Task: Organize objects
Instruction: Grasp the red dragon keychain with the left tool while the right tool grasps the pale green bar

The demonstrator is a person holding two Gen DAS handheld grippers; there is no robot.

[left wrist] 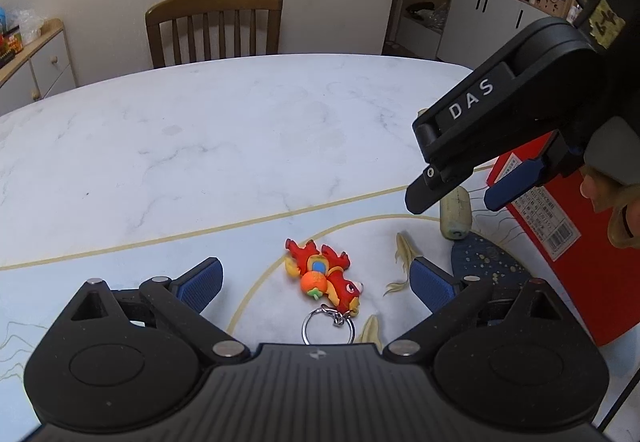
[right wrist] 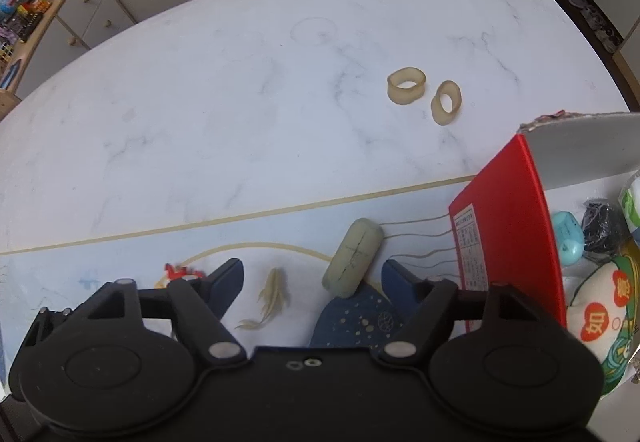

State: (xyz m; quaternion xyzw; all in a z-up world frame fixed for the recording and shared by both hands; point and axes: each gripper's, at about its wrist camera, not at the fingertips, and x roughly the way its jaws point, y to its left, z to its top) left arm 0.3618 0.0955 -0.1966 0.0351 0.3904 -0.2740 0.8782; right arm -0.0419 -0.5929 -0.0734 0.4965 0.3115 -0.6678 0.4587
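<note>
L gripper [left wrist: 316, 282]: fingers spread wide, empty, above red dragon keychain [left wrist: 324, 278] lying flat on surface [left wrist: 200, 146]. R gripper [right wrist: 312, 282]: fingers apart, nothing pinched; pale capsule-shaped piece [right wrist: 354, 258] lies between them, beside red box [right wrist: 508, 226]. Two rubbery rings [right wrist: 424, 94] farther back.

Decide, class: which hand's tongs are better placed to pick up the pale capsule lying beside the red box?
Right, probably. The right tongs open over the pale capsule, which lies close ahead between their pads, beside the red box. The left tongs frame the red dragon keychain instead.
</note>
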